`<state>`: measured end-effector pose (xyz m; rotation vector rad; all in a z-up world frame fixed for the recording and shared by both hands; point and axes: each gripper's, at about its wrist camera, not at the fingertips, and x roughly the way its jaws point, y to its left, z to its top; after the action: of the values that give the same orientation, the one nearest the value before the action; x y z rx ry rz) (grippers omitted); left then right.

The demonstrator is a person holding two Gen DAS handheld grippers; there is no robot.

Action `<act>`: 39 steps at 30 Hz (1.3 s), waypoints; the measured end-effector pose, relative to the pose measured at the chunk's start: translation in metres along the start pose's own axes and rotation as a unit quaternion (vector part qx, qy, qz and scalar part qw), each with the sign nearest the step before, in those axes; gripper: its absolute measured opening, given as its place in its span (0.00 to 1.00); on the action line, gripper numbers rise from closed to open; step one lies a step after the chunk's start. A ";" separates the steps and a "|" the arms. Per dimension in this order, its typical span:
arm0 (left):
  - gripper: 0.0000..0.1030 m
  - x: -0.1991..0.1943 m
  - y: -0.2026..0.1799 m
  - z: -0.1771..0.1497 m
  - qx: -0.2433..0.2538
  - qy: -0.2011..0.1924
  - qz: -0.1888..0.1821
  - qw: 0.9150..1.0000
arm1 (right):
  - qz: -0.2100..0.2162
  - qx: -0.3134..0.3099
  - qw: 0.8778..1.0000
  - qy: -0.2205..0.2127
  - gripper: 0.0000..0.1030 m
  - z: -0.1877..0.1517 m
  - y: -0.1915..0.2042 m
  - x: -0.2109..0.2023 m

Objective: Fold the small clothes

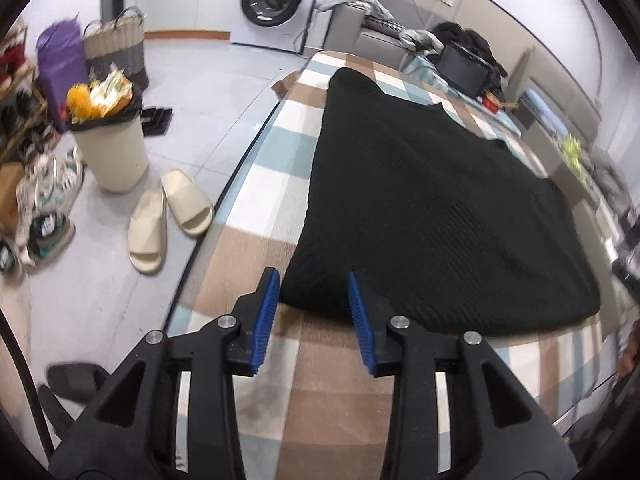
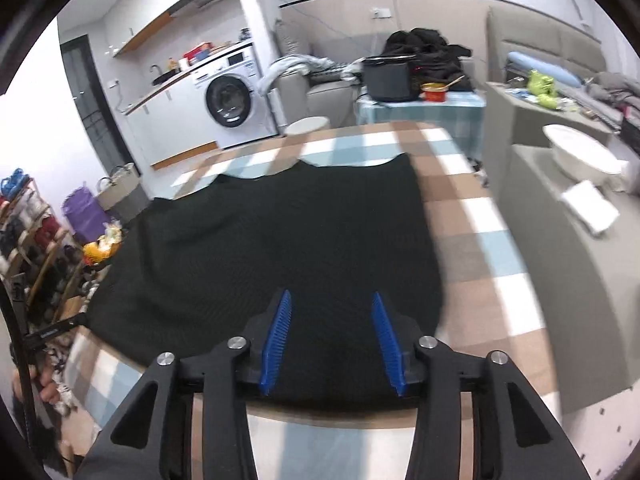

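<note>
Checked cloth (image 1: 256,200) in brown, white and pale blue covers the table, which fills most of both views. Black ribbed knit garment (image 1: 432,216) lies flat on it, spread wide, its near hem close to the table's near edge; a notched edge at the far side shows in the right wrist view (image 2: 280,240).

White washing machine (image 2: 230,106) stands against the far wall. Cream bin (image 1: 110,152) on the floor to the table's left, stuffed with yellow and orange rubbish. Pair of cream slides (image 1: 168,216) just beside the bin.

Left gripper (image 1: 314,320): jaws partly apart, blue pads (image 1: 266,316) bare, the garment's near-left corner just ahead of the tips, nothing pinched. Right gripper (image 2: 330,340): jaws partly apart above the near hem, fabric visible between the pads but not pressed.
</note>
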<state>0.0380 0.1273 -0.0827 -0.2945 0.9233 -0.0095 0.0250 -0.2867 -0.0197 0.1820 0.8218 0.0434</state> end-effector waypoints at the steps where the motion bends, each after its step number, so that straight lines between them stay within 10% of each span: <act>1: 0.41 -0.001 0.003 -0.003 -0.016 0.003 -0.007 1.000 | 0.006 0.001 1.000 0.006 0.46 -0.001 0.007 0.006; 10: 0.41 0.014 0.006 -0.010 -0.076 0.006 -0.027 0.997 | 0.072 -0.026 0.996 0.053 0.46 -0.013 0.062 0.059; 13: 0.11 0.023 0.003 -0.002 -0.086 -0.009 -0.023 0.996 | 0.075 -0.031 0.995 0.060 0.46 -0.016 0.070 0.067; 23: 0.09 0.009 0.012 -0.011 -0.091 -0.021 -0.036 0.995 | 0.068 -0.041 0.994 0.070 0.46 -0.018 0.076 0.071; 32: 0.25 -0.024 0.014 -0.010 -0.091 -0.073 0.004 0.993 | 0.084 -0.070 0.991 0.073 0.46 -0.020 0.111 0.095; 39: 0.59 -0.023 -0.033 0.003 -0.010 -0.082 -0.019 0.996 | 0.034 -0.125 0.988 0.090 0.46 -0.033 0.131 0.116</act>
<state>0.0299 0.0995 -0.0545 -0.3265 0.7552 -0.0113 0.0835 -0.1408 -0.1023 -0.0307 0.9819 0.2292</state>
